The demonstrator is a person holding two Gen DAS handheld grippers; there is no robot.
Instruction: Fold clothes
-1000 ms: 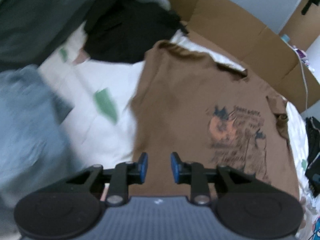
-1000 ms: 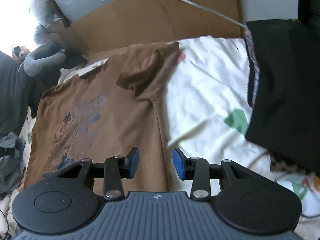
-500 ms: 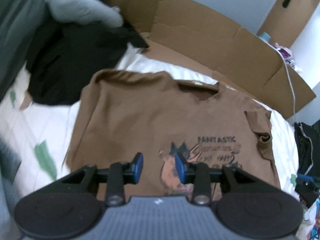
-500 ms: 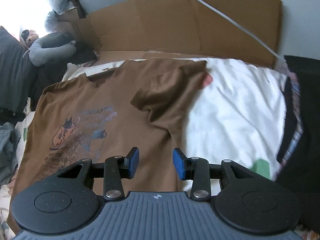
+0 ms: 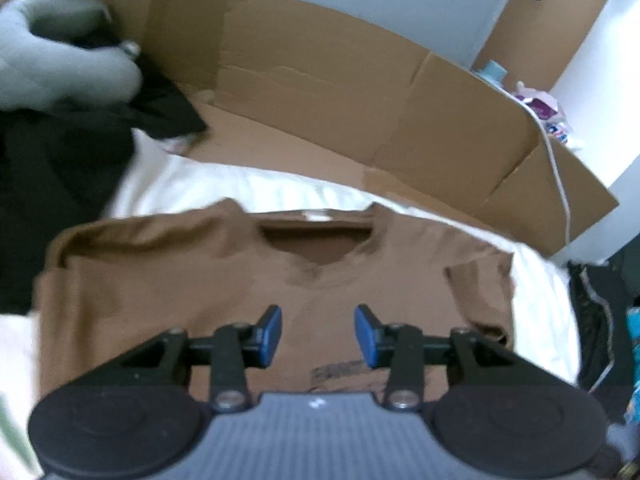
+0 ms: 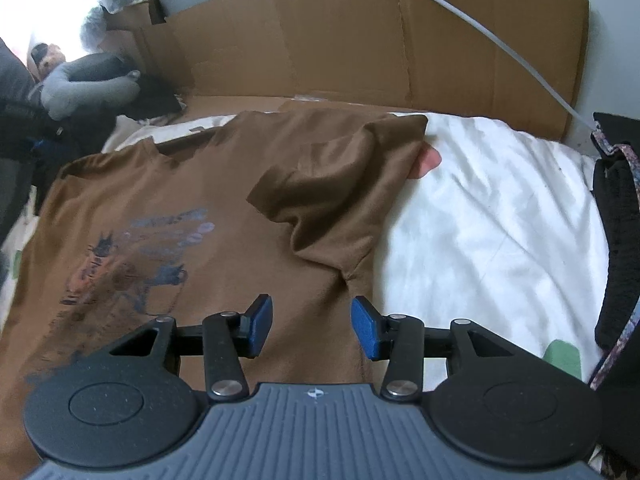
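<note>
A brown T-shirt [image 6: 168,216] lay front-up on the white sheet [image 6: 492,216], its neck opening toward the flattened cardboard [image 6: 344,40] at the far side, its right sleeve [image 6: 336,184] folded loosely inward over the chest. The left gripper [image 5: 318,334] hung over the shirt below the collar, its blue pads spread with nothing between them, the jaws having just been opening. The right gripper [image 6: 312,330] hovered above the shirt's side edge beneath that sleeve, likewise spread and empty, also just opening. Dark clothes [image 5: 60,184] lay piled to the left
</note>
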